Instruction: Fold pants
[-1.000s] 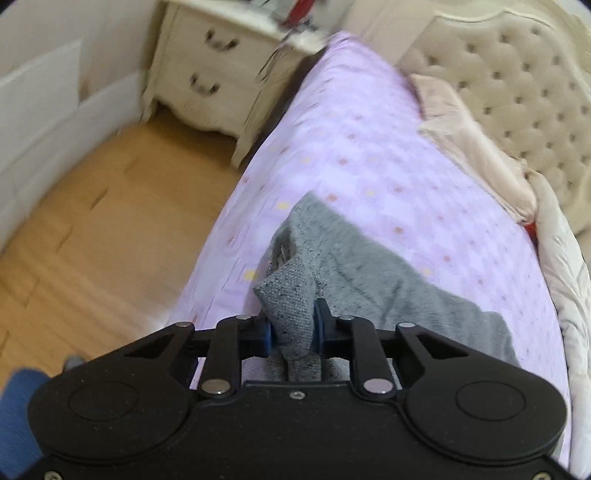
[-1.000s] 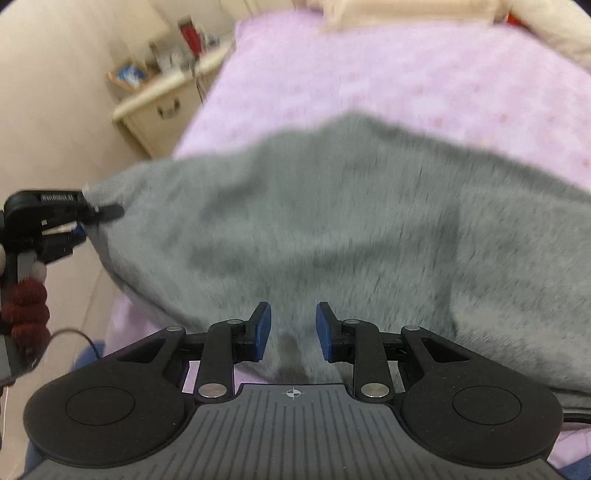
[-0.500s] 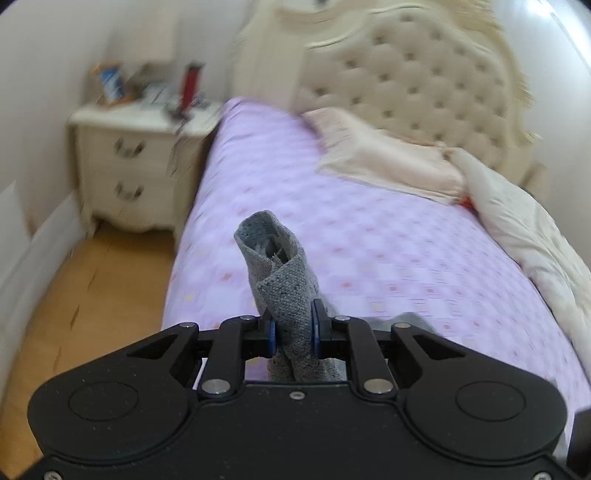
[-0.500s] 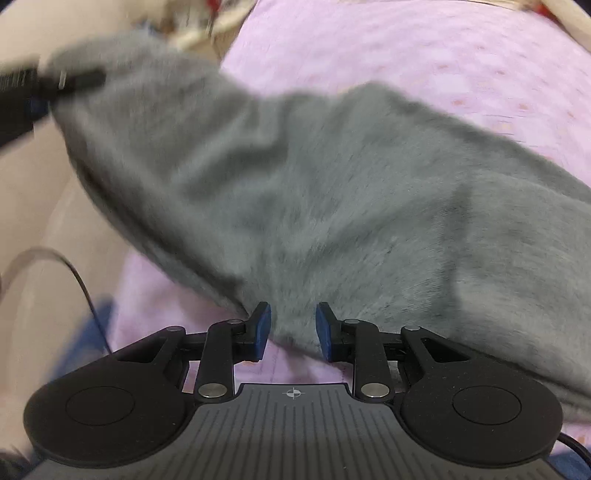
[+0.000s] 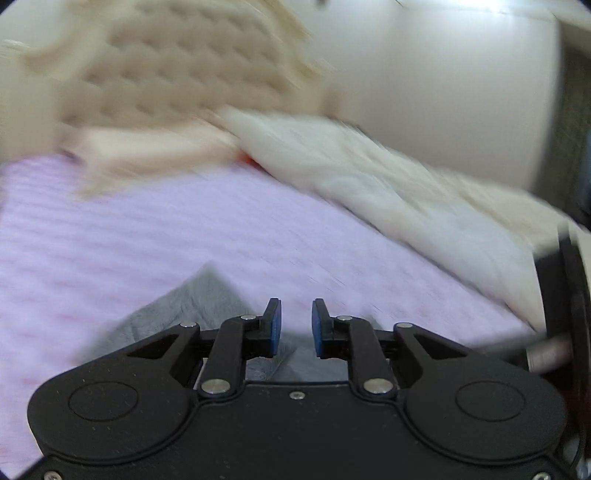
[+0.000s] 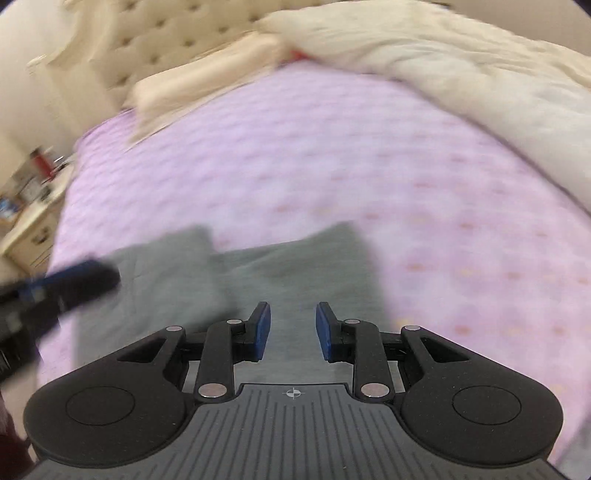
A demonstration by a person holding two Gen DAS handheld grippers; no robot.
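Note:
The grey pants lie folded on the purple bed sheet, just ahead of my right gripper, which is open and empty above them. In the left wrist view a corner of the pants shows left of and under my left gripper, which is open and empty. The left gripper also shows blurred at the left edge of the right wrist view, over the pants' left part. Both views are motion-blurred.
A cream quilt is bunched along the right side of the bed. A beige pillow lies by the tufted headboard. A nightstand stands left of the bed. The right gripper's body shows at the right edge of the left wrist view.
My left gripper has let go of the pants and opened after carrying the end over. The pants now lie folded on the bed. Both cameras swung toward the headboard.

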